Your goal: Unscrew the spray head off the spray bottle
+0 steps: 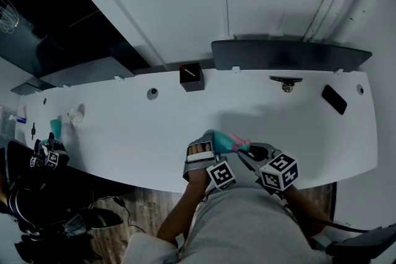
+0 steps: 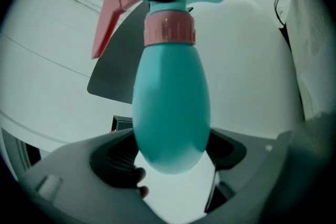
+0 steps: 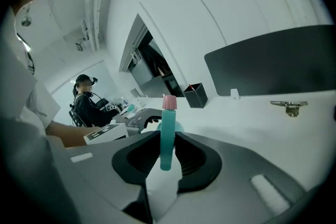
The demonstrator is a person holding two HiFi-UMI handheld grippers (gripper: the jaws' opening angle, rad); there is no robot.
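While gripped, spray bottle point(image 2: 170, 102) in L claw point(image 2: 170, 159)

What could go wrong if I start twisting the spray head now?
1. The left gripper holds the bottle only by its rounded lower end; it may spin or slip.
2. The right gripper pinches the spray head across its thin side, not the pink collar; it could slide off.
3. Both work near the front edge of the table; a dropped bottle might reach the floor.
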